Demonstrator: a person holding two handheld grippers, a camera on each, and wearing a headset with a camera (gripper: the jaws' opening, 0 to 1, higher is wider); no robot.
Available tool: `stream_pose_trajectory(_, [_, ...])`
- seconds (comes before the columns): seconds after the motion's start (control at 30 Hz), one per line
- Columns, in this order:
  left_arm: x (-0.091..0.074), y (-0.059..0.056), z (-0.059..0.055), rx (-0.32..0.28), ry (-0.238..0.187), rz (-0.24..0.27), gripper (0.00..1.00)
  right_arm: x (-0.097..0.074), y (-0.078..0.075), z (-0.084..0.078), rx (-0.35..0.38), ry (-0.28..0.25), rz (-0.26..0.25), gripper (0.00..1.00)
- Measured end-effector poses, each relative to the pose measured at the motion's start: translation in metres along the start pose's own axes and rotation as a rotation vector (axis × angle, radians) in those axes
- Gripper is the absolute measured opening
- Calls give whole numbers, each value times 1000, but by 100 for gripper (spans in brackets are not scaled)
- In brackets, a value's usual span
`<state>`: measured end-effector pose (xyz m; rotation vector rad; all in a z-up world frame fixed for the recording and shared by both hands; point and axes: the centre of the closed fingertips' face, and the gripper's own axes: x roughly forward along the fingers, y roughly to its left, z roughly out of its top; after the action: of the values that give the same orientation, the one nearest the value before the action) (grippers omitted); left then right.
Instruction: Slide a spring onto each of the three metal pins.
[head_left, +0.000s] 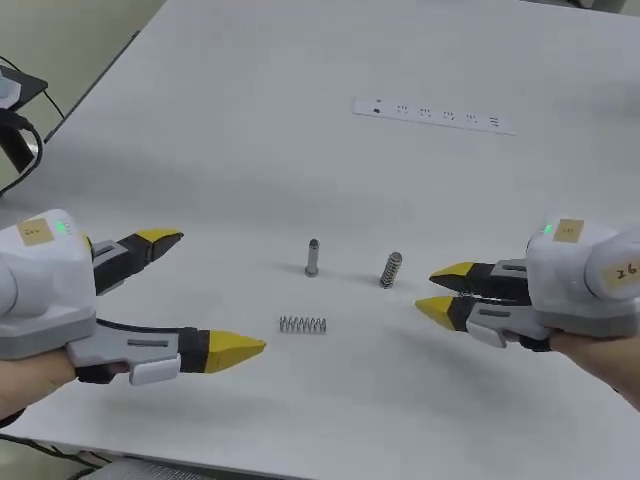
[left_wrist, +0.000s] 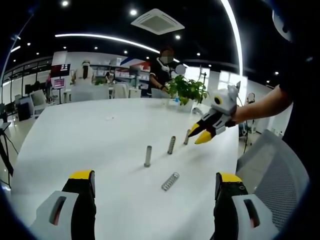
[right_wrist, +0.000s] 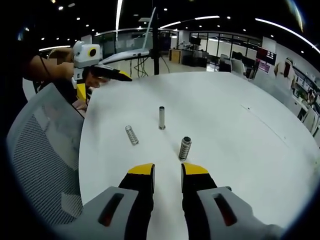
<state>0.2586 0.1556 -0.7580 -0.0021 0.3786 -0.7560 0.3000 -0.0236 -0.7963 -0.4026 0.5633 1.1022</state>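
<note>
A bare metal pin stands upright on the white table. To its right a second pin carries a spring. A loose spring lies flat in front of the bare pin. A third upright piece stands at the right gripper's tips, too small to make out. My left gripper hovers left of the loose spring, wide open and empty. My right gripper points at the sprung pin, narrowly open and empty.
A white power strip lies on the far side of the table. A mesh chair sits by the near table edge. A potted plant and a person are beyond the table's far end.
</note>
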Motion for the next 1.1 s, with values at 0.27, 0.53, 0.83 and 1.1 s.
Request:
stream_pose_trajectory(0.27, [-3,0,-2,-3,2,3,98,15,21,4,-15,6,66,22])
stream_pose_trajectory(0.53, [-5,0,-3,1,5,6,98,33,39,18,-59,10,125,25])
stream_pose_trajectory(0.83, [-4,-1,-3,13,11,1,98,54,59,32,-140,32,187,24])
stream_pose_trajectory(1.1, [-5,0,-2,20,12,-1,98,73,73,36,-199,60,238,23])
